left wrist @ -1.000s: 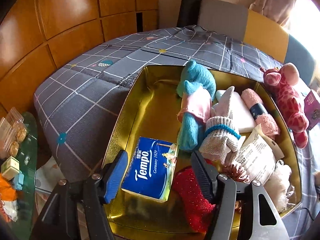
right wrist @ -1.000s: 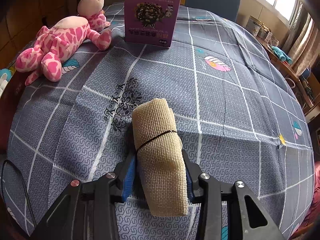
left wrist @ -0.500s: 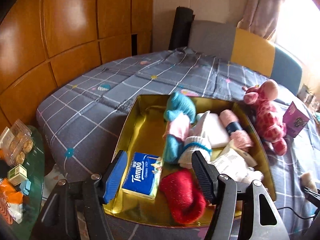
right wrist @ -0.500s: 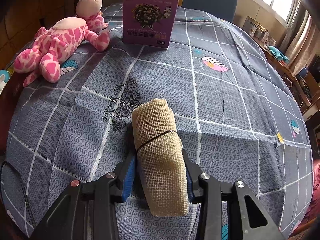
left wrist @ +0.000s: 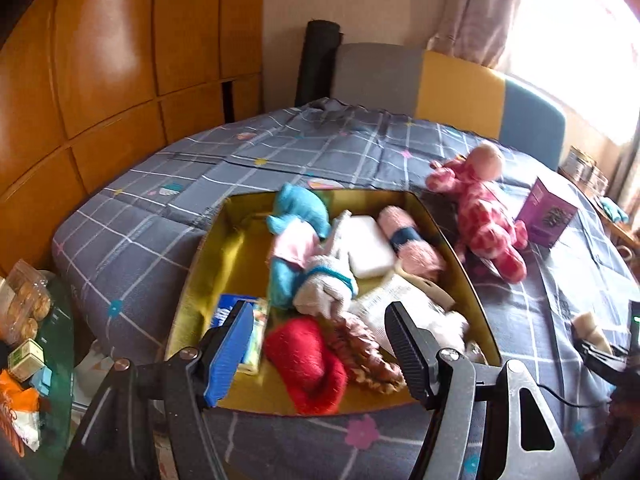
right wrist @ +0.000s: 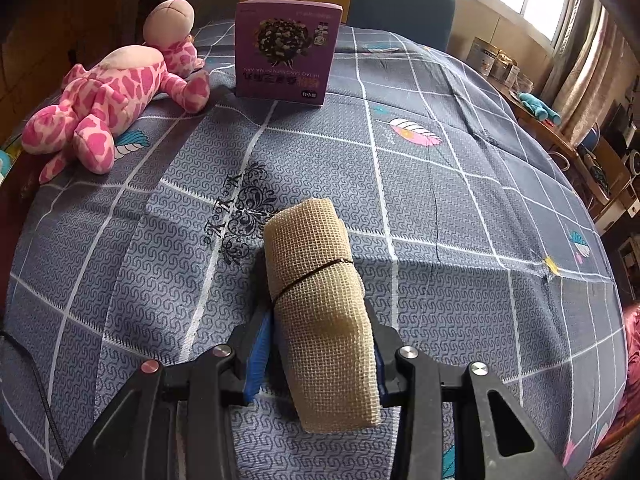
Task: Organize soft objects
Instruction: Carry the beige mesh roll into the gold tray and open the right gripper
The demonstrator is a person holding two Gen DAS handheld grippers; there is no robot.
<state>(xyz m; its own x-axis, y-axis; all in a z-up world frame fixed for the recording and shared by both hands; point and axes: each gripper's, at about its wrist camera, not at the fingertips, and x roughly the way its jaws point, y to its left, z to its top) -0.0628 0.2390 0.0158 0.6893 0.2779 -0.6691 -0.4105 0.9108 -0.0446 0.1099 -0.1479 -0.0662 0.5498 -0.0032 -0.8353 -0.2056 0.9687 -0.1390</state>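
With right gripper (right wrist: 316,344) clamped on the beige mesh roll (right wrist: 316,296) and left gripper (left wrist: 320,344) open over the gold box (left wrist: 452,248) ahead, best carried level to avoid slipping.

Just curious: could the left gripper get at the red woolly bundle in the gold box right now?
Probably yes: the left gripper is open and empty, and the red bundle lies uncovered at the near edge of the gold box.

Tin (left wrist: 456,248) is set on bed (left wrist: 168,216), soft items inside; plush giraffe (left wrist: 486,216) lies just right of it, box (left wrist: 546,212) farther right.
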